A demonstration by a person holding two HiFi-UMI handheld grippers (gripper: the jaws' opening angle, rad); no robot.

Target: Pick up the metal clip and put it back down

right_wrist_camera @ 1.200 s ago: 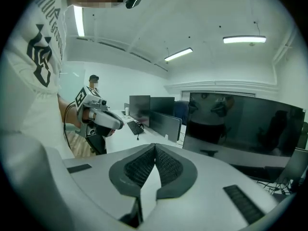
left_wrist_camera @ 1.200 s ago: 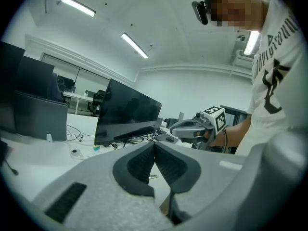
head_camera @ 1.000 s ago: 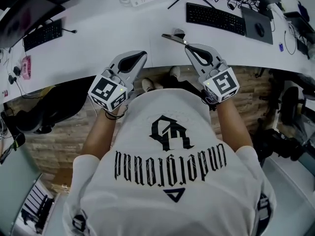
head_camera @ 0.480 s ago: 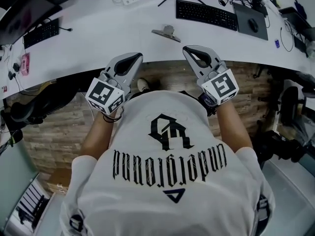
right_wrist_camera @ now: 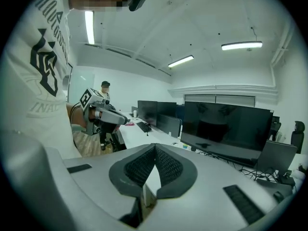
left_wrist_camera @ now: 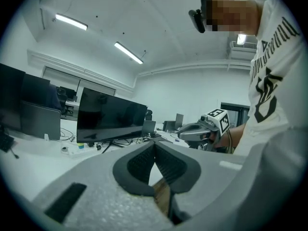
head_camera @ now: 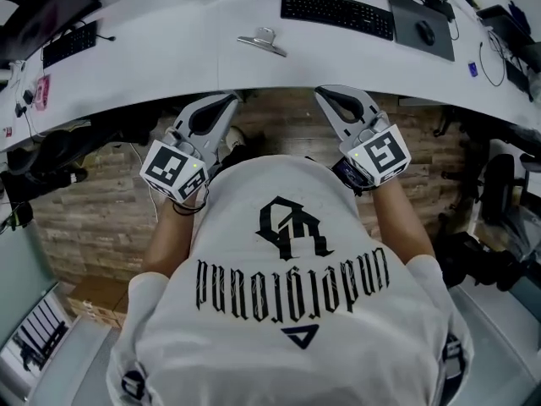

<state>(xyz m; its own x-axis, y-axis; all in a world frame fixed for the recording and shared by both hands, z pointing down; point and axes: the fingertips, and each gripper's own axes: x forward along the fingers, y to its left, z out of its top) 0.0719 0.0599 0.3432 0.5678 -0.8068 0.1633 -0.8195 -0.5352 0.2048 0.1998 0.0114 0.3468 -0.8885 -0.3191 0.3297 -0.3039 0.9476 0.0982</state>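
The metal clip (head_camera: pixel 262 41) lies on the white table (head_camera: pixel 169 57), free of both grippers, a little inside the table's near edge and to the left of the black keyboard (head_camera: pixel 336 13). The left gripper (head_camera: pixel 232 99) and the right gripper (head_camera: pixel 325 93) are held close to the person's chest, off the table, over the wood-patterned floor (head_camera: pixel 279 121), with their tips pointing toward the table edge. The clip sits farther out than both, roughly between their two lines. In the left gripper view the left gripper's (left_wrist_camera: pixel 155 150) ribbed dark jaws are pressed together with nothing between them, and the right gripper (left_wrist_camera: pixel 202 130) shows beyond them beside a dark monitor (left_wrist_camera: pixel 110 115). In the right gripper view the right gripper's (right_wrist_camera: pixel 155 150) jaws are likewise closed on each other and empty, with the left gripper (right_wrist_camera: pixel 103 114) off to the left and a row of dark monitors (right_wrist_camera: pixel 226 129) behind. A mouse (head_camera: pixel 425 32) rests on a dark pad to the right of the keyboard.
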